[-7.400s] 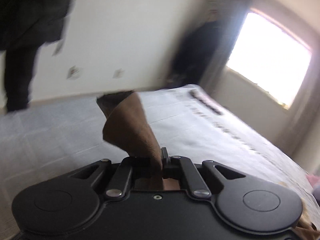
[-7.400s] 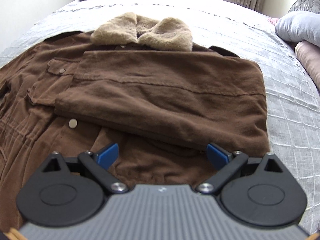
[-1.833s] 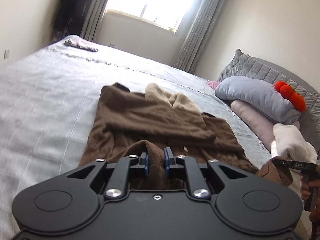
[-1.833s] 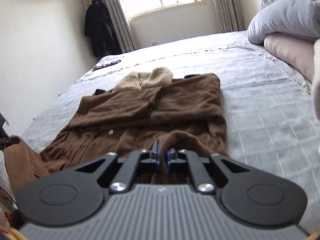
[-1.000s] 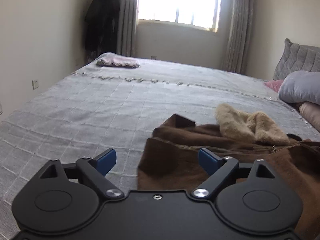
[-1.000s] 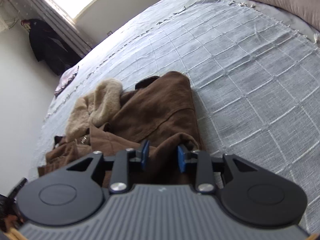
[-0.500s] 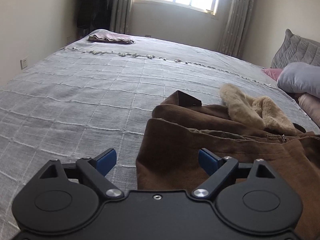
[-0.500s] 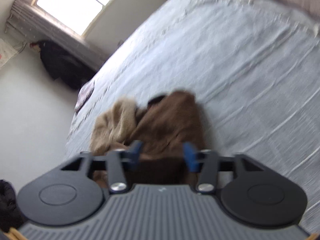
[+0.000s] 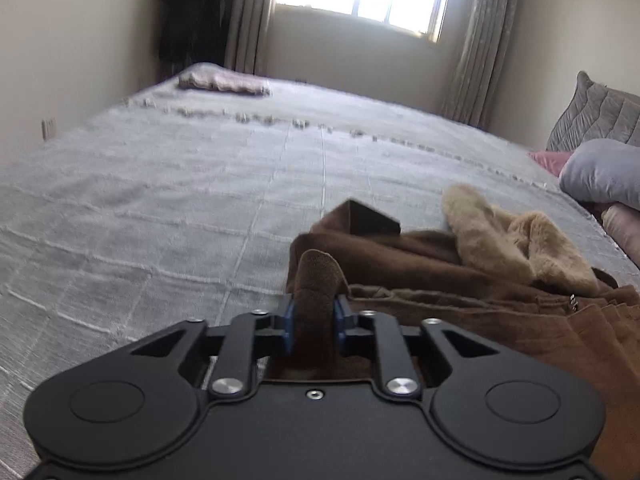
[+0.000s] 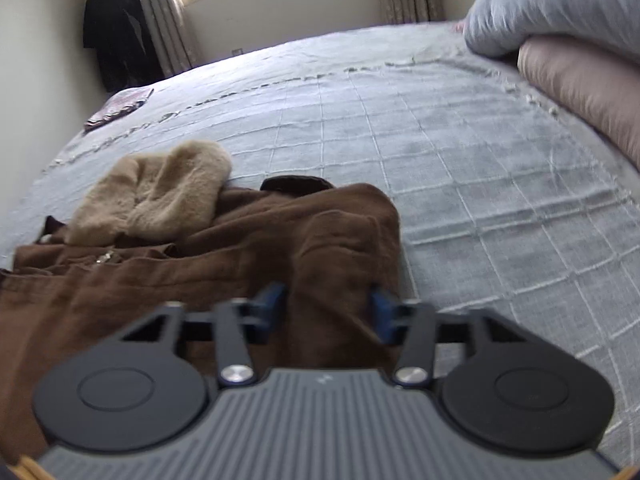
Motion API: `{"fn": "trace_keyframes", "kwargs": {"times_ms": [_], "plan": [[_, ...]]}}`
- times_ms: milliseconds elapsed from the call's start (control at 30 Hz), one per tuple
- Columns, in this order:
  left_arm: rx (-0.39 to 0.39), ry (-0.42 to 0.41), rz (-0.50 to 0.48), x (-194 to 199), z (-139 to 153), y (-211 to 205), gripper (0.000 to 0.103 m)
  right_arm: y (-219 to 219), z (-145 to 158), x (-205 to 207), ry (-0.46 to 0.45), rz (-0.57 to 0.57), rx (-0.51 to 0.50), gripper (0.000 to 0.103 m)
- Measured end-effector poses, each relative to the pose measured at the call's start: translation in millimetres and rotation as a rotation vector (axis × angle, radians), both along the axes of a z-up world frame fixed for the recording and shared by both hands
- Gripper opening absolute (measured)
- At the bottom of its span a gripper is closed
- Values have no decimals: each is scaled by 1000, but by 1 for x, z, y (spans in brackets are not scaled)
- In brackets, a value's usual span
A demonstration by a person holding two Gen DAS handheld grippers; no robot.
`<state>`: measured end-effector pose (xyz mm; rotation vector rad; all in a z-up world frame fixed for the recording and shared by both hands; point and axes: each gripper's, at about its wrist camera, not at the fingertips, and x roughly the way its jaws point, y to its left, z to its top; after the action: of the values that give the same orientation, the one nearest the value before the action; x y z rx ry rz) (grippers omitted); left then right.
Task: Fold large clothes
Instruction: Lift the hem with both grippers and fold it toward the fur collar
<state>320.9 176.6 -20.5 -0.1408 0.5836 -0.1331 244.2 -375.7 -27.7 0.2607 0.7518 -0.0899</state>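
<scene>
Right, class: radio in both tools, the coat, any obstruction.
Left tool shut on brown coat. Right tool straddling a coat fold, part closed. Nothing in the way.

Left tool point(image 9: 313, 328) now clamped on coat point(image 9: 460, 276), no longer open.

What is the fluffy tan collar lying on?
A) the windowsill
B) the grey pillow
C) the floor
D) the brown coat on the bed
D: the fluffy tan fleece collar rests on the brown corduroy coat, which is spread over the grey quilted bedspread.
</scene>
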Motion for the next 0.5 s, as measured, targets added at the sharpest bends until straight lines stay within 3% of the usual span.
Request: {"fn": "trace_keyframes", "kwargs": {"times_ms": [133, 233, 367, 500], "plan": [[5, -145, 25, -19, 26, -9, 12, 34, 16, -22, -173, -10, -199, 8], [11, -258, 44, -15, 50, -19, 12, 33, 40, -21, -279, -66, -248, 8], [60, -387, 94, 18, 77, -38, 12, 29, 66, 14, -375, -116, -347, 8], [99, -410, 163, 76, 77, -57, 12, 31, 72, 71, -402, -145, -429, 8]]}}
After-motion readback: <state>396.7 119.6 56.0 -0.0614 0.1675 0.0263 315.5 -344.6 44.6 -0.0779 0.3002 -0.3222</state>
